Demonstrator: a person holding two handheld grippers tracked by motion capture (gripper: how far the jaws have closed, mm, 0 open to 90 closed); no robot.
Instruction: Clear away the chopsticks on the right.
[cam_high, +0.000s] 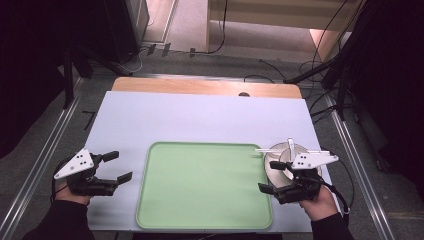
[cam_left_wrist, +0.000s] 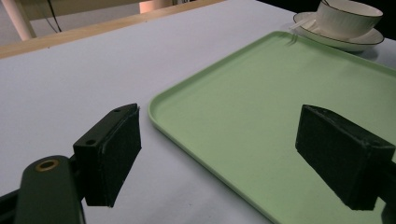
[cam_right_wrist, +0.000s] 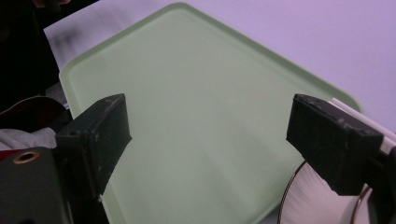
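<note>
In the high view we see the left claw (cam_high: 116, 166) at the lower left of the frame, held by a hand (cam_high: 70, 192) just beside the left edge of the green tray (cam_high: 205, 185). Its two jaws stand wide apart and nothing is between them. The tray lies flat on the white surface (cam_high: 200, 120) in the lower middle of the frame, and its inside is bare.

The right claw (cam_high: 269, 176) is at the lower right of the frame, at the right edge of the tray. Its jaws are also spread wide and hold nothing. Directly behind it, touching the tray's right rim or very near to it, stands a white saucer (cam_high: 274, 170) with a cup on it; the claw covers part of it.

In the left gripper view the cup (cam_left_wrist: 348, 17) with a dark rim sits on the saucer (cam_left_wrist: 341, 39) at the upper right of the frame, beyond the far corner of the tray (cam_left_wrist: 261, 107). In the right gripper view the saucer's rim (cam_right_wrist: 303, 200) appears at the lower right, beside the tray (cam_right_wrist: 201, 107).
</note>
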